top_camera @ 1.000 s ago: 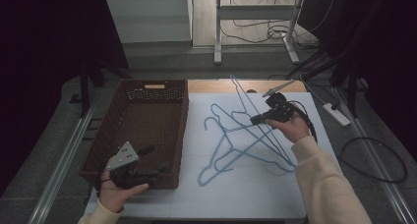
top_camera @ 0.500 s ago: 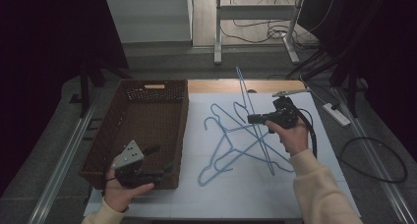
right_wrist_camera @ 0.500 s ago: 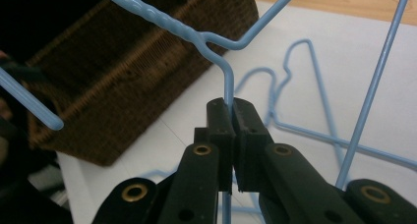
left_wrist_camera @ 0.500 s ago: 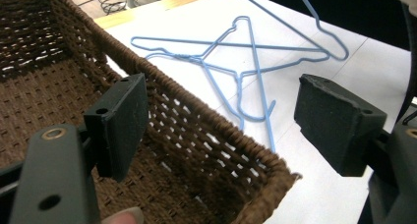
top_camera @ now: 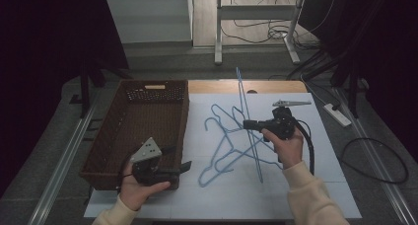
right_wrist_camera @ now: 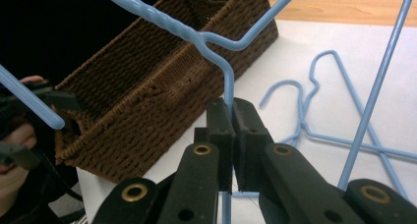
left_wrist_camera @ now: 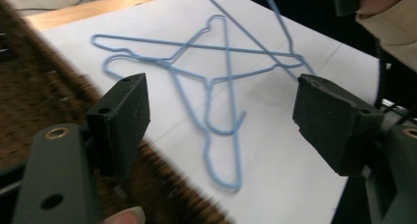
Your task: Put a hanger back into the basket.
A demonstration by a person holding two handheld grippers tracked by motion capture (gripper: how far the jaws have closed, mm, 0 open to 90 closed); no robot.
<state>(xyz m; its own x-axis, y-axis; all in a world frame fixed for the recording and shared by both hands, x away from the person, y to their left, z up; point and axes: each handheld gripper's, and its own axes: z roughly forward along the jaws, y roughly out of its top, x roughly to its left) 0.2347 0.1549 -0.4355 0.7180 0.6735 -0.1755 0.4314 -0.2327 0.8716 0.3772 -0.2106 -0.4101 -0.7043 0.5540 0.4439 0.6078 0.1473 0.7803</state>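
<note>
Blue wire hanger (right_wrist_camera: 223,62) was clamped in my right gripper (right_wrist_camera: 231,117), lifted off the white sheet (top_camera: 305,185) on the desk.

I had the right gripper's fingers (right_wrist_camera: 219,128) closed tight on the hanger's wire just below its twisted neck, and in the high view the hanger (top_camera: 249,116) stood tilted on edge above the sheet, just right of the brown wicker basket (top_camera: 133,131). Two more blue hangers (top_camera: 224,146) lay flat and overlapping on the sheet beneath it, hooks crossing. My left gripper (top_camera: 170,168) sat at the basket's near right corner, its fingers (left_wrist_camera: 125,113) spread wide with nothing between them; through the gap I saw the flat hangers (left_wrist_camera: 216,86) on the sheet.
</note>
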